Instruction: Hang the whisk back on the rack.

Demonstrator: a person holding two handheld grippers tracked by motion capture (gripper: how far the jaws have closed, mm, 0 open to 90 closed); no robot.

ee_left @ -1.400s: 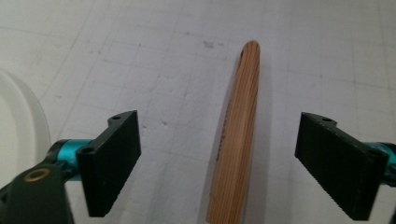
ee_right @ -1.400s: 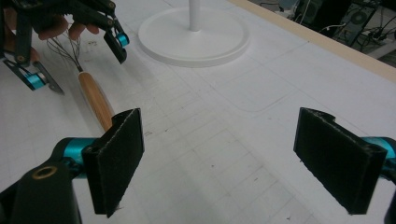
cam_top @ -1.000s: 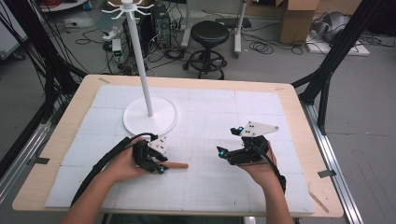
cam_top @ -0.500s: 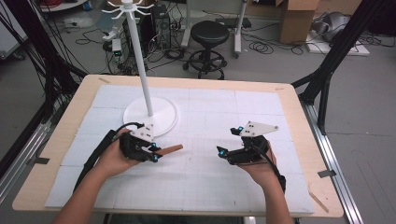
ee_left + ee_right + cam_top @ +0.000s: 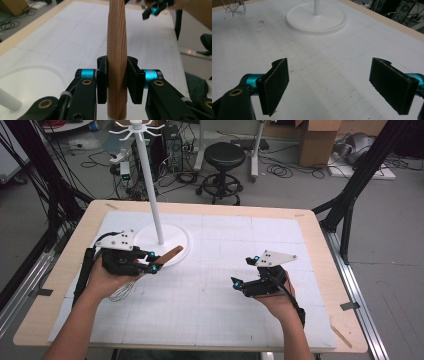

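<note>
Jaws of left gripper (image 5: 117,82) clamped on wooden handle (image 5: 117,50); right gripper (image 5: 335,87) jaws wide apart, empty, above table (image 5: 317,75).

handle (image 5: 116,50): smooth grained wood | stand base (image 5: 317,20): glossy white plastic | whisk (image 5: 234,7): metal wire

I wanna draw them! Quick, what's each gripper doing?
Left gripper: closed on the wooden handle.
Right gripper: open, holding nothing.
</note>
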